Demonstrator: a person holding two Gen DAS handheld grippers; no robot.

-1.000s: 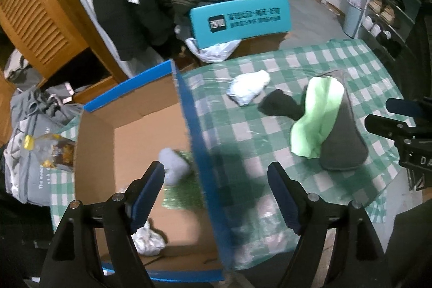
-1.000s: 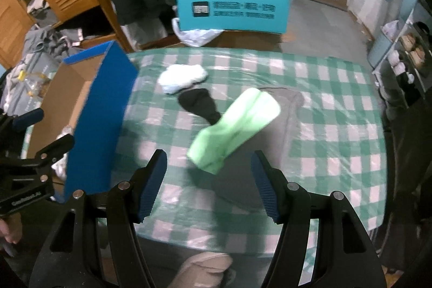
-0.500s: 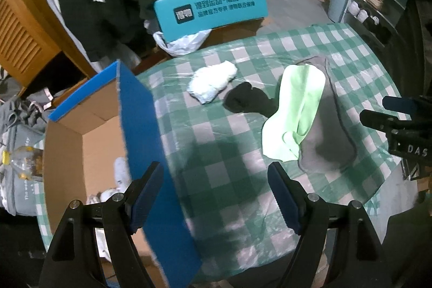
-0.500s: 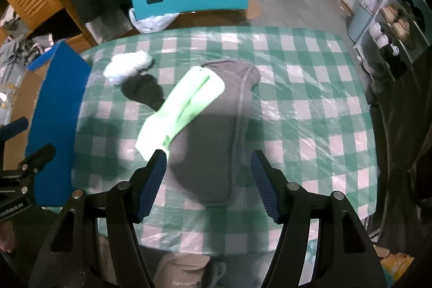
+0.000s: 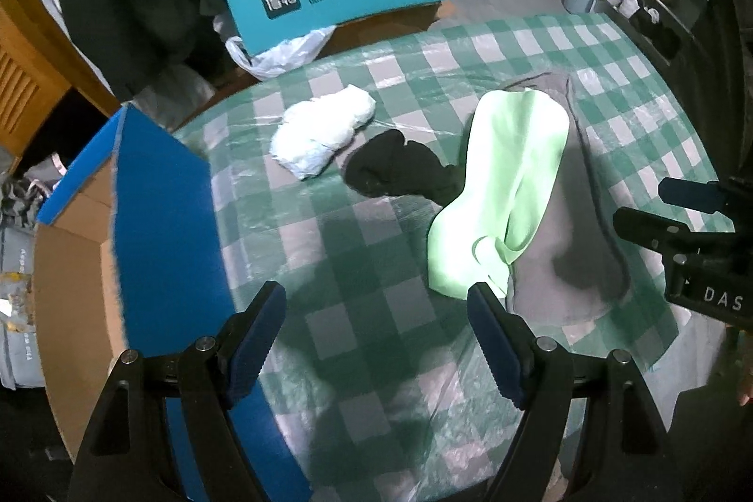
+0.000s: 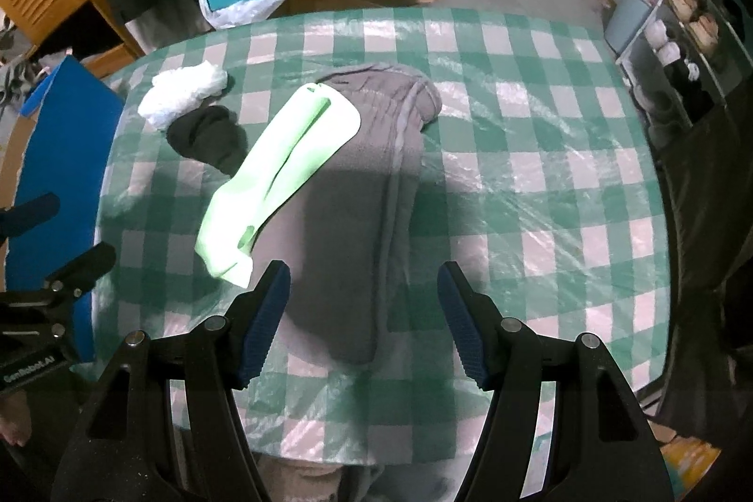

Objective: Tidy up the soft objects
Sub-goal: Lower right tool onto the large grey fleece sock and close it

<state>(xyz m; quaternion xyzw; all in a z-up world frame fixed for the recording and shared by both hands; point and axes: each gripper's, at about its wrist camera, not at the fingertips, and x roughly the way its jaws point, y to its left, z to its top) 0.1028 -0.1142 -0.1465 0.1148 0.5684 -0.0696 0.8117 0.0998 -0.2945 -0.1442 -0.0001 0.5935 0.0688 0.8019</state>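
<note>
Both grippers (image 5: pixel 376 342) (image 6: pixel 364 314) are held open and empty; at frame centre, green cloth (image 6: pixel 277 177) may be dragged along with grey garment (image 6: pixel 367 210)

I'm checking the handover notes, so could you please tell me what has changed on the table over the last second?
Both tongs swung from the cardboard box side toward the cloths: the left tongs now hang over the checked tablecloth, the right tongs over the grey cloth. Nothing was gripped or released. The green cloth, black sock and white bundle stayed put.

Left claw (image 5: pixel 376 342) open, empty over checked counter (image 5: pixel 386 219); light green cloth (image 5: pixel 508 182) overlaps grey garment (image 5: pixel 574 229), black sock (image 5: pixel 400 168).
</note>
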